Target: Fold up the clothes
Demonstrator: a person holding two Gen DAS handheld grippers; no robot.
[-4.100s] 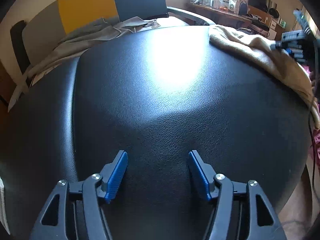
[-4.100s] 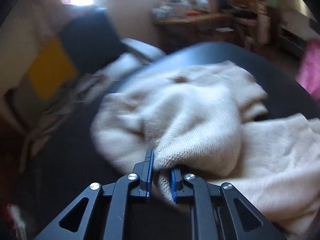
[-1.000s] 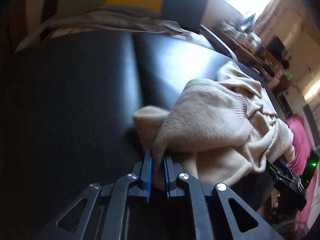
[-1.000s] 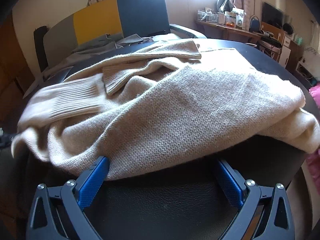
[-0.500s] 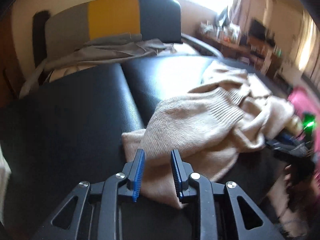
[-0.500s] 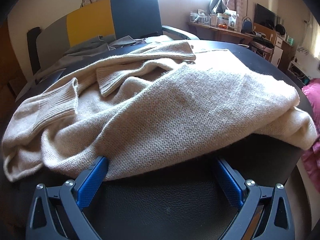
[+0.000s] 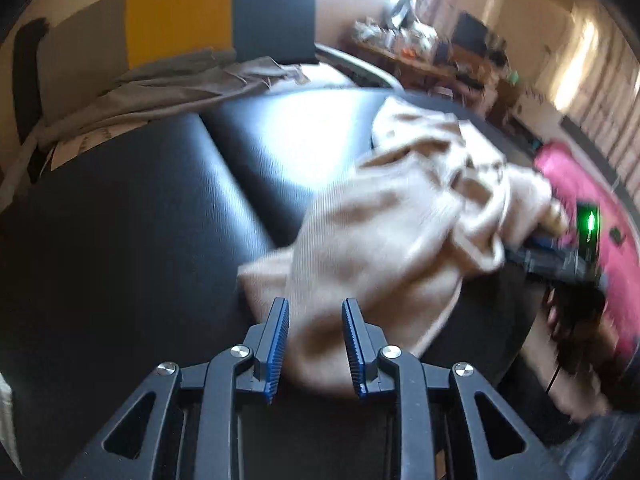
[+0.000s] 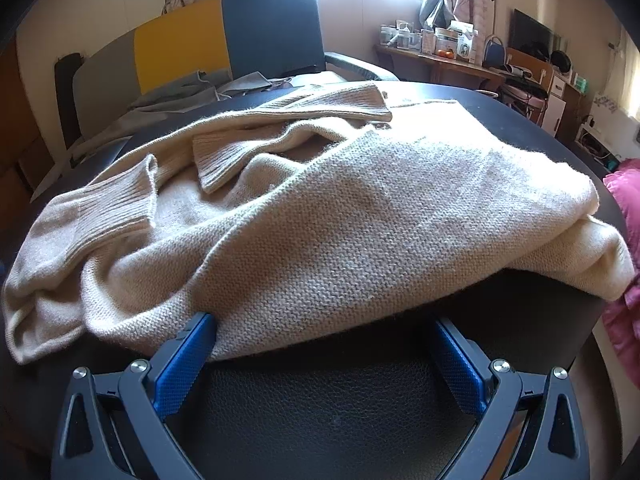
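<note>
A beige knitted sweater (image 8: 320, 216) lies rumpled on the black leather surface (image 8: 328, 404), its ribbed cuffs folded over at the upper left. It also shows in the left wrist view (image 7: 384, 248), blurred. My left gripper (image 7: 314, 328) is open, its blue fingers either side of the sweater's near corner, not clamping it. My right gripper (image 8: 320, 332) is wide open at the sweater's near hem, with the fingertips tucked just under the fabric edge. The right gripper also shows in the left wrist view (image 7: 560, 256) at the sweater's far side.
A grey garment (image 7: 168, 92) lies draped at the back of the black surface. A chair back (image 8: 224, 40) in grey, yellow and dark blue stands behind it. A cluttered desk (image 8: 440, 60) is at the back right. Pink fabric (image 8: 624, 248) lies to the right.
My left gripper has let go of the sweater's corner and opened wider. The left view has swung right. My right gripper stays open at the near hem.
</note>
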